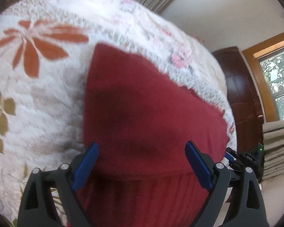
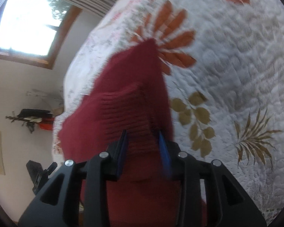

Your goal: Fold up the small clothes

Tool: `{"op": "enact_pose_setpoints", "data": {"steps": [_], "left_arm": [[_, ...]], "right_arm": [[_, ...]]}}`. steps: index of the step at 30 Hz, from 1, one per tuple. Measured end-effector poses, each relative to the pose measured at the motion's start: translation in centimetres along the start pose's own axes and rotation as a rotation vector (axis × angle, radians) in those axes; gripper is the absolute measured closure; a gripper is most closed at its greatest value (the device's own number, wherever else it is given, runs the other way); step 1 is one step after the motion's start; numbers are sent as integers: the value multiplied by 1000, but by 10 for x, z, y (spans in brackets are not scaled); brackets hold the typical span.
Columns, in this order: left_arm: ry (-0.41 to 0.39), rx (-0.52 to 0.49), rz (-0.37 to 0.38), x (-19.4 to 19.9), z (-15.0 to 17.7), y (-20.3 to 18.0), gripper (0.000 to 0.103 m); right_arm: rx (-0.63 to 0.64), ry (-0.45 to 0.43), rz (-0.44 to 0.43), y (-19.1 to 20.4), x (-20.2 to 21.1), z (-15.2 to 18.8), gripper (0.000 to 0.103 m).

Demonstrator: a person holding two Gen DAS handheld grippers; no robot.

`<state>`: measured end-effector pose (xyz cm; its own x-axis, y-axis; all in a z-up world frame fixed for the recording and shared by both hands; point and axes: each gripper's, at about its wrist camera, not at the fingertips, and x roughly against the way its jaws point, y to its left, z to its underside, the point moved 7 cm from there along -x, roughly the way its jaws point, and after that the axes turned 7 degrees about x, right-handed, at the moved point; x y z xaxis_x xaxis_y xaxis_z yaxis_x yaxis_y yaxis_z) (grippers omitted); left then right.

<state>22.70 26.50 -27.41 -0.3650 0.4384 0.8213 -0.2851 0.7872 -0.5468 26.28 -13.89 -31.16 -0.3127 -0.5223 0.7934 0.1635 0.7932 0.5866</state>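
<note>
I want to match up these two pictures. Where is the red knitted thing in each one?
Left wrist view: the red knitted garment fills the centre and bottom, under the wide-open left gripper.
Right wrist view: it runs up the middle from the bottom edge, ribbed part pinched in the right gripper.
Shared landmark: the white quilt's orange leaf print.

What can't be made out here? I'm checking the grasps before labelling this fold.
- Left wrist view: the left gripper is open; the red garment runs off the bottom edge, so its near hem is cut off.
- Right wrist view: the right gripper covers its pinch point.
- Both views: motion blur smears the quilt.
</note>
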Motion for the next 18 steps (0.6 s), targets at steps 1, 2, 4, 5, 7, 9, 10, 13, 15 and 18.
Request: {"op": "enact_pose_setpoints", "data": {"steps": [1, 2, 4, 5, 7, 9, 10, 13, 15, 18], "left_arm": [[8, 1, -4, -4, 2, 3, 10], [8, 0, -4, -5, 3, 4, 10], [-4, 15, 17, 5, 4, 2, 10], [-11, 23, 42, 13, 6, 1, 10], [-28, 7, 67, 34, 15, 3, 8], [-44, -24, 60, 56, 32, 15, 7], [-42, -25, 57, 65, 43, 23, 7], [-27, 17, 67, 85, 83, 55, 6], [-3, 23, 62, 91, 108, 73, 6], [54, 58, 67, 97, 159, 104, 6]], "right_arm": [[-8, 1, 0, -3, -1, 2, 71], [-13, -1, 0, -4, 1, 4, 70], [0, -16, -5, -2, 14, 9, 59], [15, -22, -11, 0, 22, 13, 56], [61, -28, -13, 2, 39, 26, 53], [87, -28, -9, -3, 52, 46, 49], [85, -20, -13, -9, 58, 60, 46], [101, 20, 21, -28, 65, 107, 38], [125, 60, 47, -41, 68, 139, 38], [156, 148, 67, -65, 66, 186, 34]]}}
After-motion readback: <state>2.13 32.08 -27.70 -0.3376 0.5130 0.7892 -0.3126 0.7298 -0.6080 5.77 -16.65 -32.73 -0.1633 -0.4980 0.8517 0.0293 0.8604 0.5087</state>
